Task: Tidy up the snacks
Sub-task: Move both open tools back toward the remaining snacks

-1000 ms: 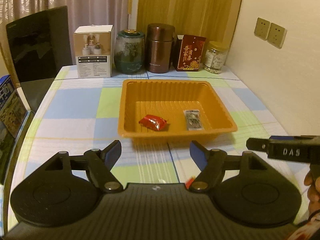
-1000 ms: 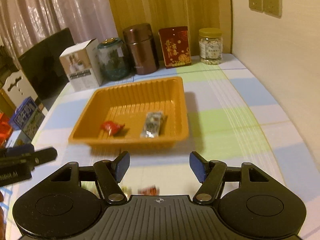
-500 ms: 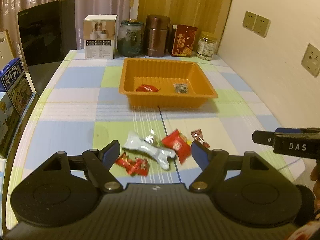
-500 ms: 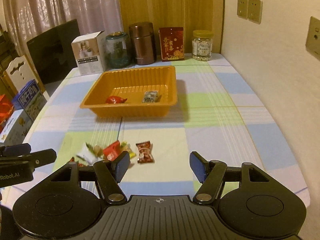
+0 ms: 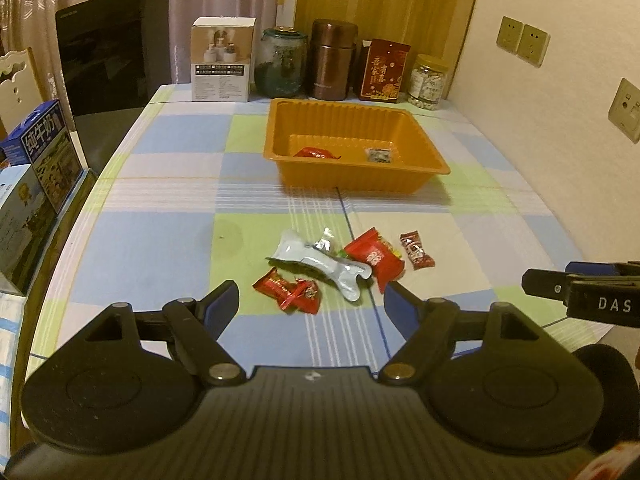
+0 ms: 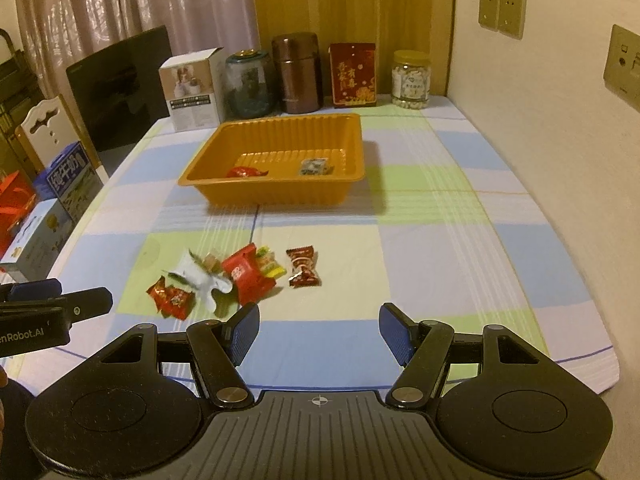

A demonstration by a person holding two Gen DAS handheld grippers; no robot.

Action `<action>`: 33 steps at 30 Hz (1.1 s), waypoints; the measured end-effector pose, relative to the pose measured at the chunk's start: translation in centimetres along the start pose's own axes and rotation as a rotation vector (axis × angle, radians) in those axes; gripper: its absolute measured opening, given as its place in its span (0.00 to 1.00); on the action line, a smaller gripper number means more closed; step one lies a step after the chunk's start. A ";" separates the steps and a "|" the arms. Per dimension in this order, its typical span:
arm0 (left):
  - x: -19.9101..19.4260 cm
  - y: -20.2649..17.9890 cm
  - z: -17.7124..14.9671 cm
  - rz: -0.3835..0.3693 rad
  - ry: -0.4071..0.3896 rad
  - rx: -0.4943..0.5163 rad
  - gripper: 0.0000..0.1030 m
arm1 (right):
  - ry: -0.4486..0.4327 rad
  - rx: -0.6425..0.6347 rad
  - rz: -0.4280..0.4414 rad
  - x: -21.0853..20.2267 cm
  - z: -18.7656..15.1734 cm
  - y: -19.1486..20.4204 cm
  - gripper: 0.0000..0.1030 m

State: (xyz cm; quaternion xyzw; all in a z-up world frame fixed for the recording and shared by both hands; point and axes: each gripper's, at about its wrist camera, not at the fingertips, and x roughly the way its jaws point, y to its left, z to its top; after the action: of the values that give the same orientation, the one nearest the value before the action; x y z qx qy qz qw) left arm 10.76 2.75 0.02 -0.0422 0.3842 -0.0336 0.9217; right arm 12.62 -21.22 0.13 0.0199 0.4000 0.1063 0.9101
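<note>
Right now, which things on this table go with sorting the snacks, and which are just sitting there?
For the job: orange tray, two snacks already in it, loose wrappers, brown candy.

Just sitting there: white box, glass jar, brown canister, red packet, small jar.

Both cams sit on the tools, angled down over the near edge of the counter [image 5: 160,240], facing the far wall. Left cam looks from the left side, right cam from the right. Both share the orange tray [image 5: 352,178] mid-counter, the loose snacks [image 6: 240,276] nearer, and the jars [image 6: 298,76] at the back.
</note>
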 end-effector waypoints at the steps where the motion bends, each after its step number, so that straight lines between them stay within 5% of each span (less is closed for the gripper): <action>1: 0.0 0.1 -0.1 0.004 0.002 0.002 0.75 | 0.001 -0.003 -0.001 0.1 0.0 0.0 0.64; 33: 8.2 2.6 -1.7 0.035 0.105 0.030 0.70 | 0.051 0.047 0.037 7.6 -1.0 -0.5 0.64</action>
State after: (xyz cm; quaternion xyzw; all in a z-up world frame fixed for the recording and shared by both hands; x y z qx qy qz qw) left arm 15.42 4.48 -7.22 -0.0201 0.4320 -0.0255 0.9013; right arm 16.91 -20.18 -6.11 0.0458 0.4251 0.1143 0.8967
